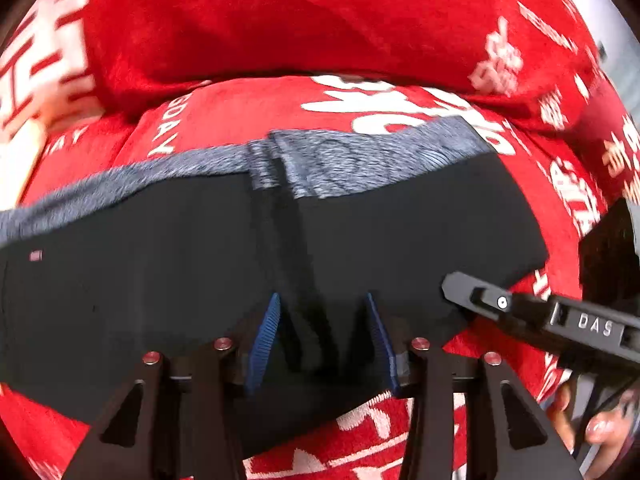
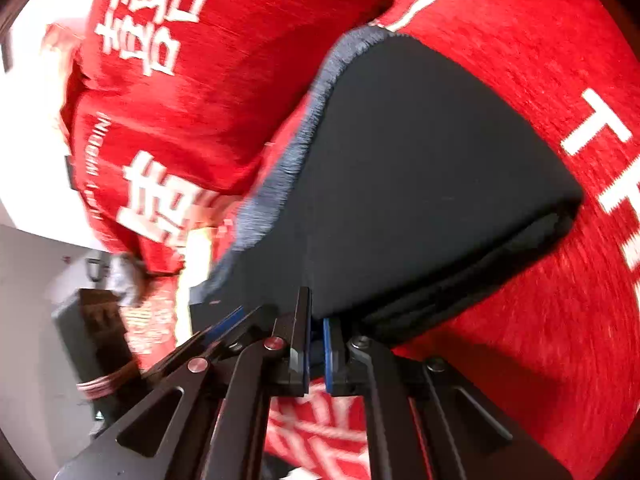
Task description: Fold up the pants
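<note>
The black pants (image 1: 180,248) with a grey waistband (image 1: 360,160) lie folded on a red cover with white lettering. My left gripper (image 1: 324,340) is open, its blue pads (image 1: 264,340) just over the near edge of the pants at the centre seam. My right gripper (image 2: 316,344) is shut on the near corner of the folded pants (image 2: 420,184), with fabric pinched between its blue pads. The right gripper also shows in the left wrist view (image 1: 540,316) at the pants' right edge.
The red cover (image 1: 280,32) rises into a cushion or backrest behind the pants. In the right wrist view a dark box-like object (image 2: 92,332) and white wall sit at the left beyond the cover's edge. A hand (image 1: 600,428) holds the right gripper.
</note>
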Motion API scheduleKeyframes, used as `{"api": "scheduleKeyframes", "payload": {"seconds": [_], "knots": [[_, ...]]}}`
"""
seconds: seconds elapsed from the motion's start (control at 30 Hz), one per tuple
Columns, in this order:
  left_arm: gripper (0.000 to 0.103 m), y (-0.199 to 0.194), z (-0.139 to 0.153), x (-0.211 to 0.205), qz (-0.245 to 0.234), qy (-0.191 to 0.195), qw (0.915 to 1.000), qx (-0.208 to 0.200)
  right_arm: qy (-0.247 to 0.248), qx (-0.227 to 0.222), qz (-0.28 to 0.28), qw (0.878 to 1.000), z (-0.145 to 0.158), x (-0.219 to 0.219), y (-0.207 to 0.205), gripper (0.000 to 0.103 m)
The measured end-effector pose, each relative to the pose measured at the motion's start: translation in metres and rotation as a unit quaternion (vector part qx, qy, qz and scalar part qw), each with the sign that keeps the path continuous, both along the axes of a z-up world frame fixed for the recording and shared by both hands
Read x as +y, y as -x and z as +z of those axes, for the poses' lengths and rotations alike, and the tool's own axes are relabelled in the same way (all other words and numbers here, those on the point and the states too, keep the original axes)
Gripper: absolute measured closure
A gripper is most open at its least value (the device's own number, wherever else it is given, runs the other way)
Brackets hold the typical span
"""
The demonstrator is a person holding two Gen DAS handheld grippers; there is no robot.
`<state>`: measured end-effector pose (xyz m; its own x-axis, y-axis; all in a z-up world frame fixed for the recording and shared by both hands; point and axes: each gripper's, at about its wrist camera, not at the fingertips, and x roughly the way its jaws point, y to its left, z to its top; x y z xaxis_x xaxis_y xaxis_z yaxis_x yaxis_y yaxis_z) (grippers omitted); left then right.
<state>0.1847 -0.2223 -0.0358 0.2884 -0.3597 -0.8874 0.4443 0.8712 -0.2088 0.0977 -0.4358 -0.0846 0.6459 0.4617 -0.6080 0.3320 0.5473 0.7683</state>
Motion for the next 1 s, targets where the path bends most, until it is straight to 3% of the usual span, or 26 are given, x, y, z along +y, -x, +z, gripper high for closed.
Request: {"api": "scheduleKeyframes", "payload": {"seconds": [0.07,0.13,0.2,0.27,0.3,0.33,0.4,0.5,0.63,0.73,0.83,0.93,1.0], "knots": [[0.021,-0.002,0.007,0.009,0.021,-0.007,0.9996,-0.018,0.007,0.003,0.017,1.0,0.009,0.0,0.0,0.095],[0.02,-0.003,0.013,0.015,0.027,-0.008,0.999,-0.035,0.024,-0.006,0.065,0.998,0.028,0.003,0.001,0.078],[0.02,-0.007,0.021,0.019,0.031,-0.012,0.9984,-0.047,0.026,-0.045,0.097,0.994,0.051,0.001,0.009,0.074],[0.02,-0.011,0.031,0.019,0.034,-0.016,0.9973,-0.064,0.061,-0.082,0.092,0.99,0.077,-0.009,0.017,0.061],[0.02,-0.014,0.036,0.015,0.03,-0.014,0.997,-0.07,0.102,-0.089,0.069,0.988,0.09,-0.019,0.019,0.05],[0.02,-0.016,0.039,0.012,0.026,-0.013,0.9969,-0.074,0.136,-0.089,0.045,0.986,0.097,-0.03,0.018,0.046],[0.02,-0.02,0.046,0.0,0.018,-0.013,0.9966,-0.08,0.164,-0.075,0.01,0.984,0.1,-0.051,0.009,0.046],[0.02,-0.022,0.049,-0.025,-0.001,-0.011,0.9964,-0.084,0.136,-0.063,-0.021,0.988,0.087,-0.082,-0.005,0.05],[0.02,-0.025,0.045,-0.057,-0.026,-0.025,0.9952,-0.091,0.17,-0.029,-0.017,0.985,0.069,-0.097,-0.039,0.05],[0.02,-0.029,0.042,-0.069,-0.032,-0.027,0.9946,-0.095,0.164,-0.021,-0.01,0.986,0.053,-0.108,-0.046,0.05],[0.02,-0.035,0.036,-0.075,-0.037,-0.027,0.9951,-0.087,0.124,-0.021,0.002,0.992,0.037,-0.114,-0.057,0.05],[0.02,-0.041,0.025,-0.076,-0.033,-0.038,0.996,-0.073,0.044,-0.015,0.012,0.999,0.007,-0.123,-0.065,0.05],[0.02,-0.043,0.018,-0.071,-0.027,-0.044,0.9967,-0.062,0.001,-0.015,0.002,1.0,-0.001,-0.127,-0.065,0.057]]}}
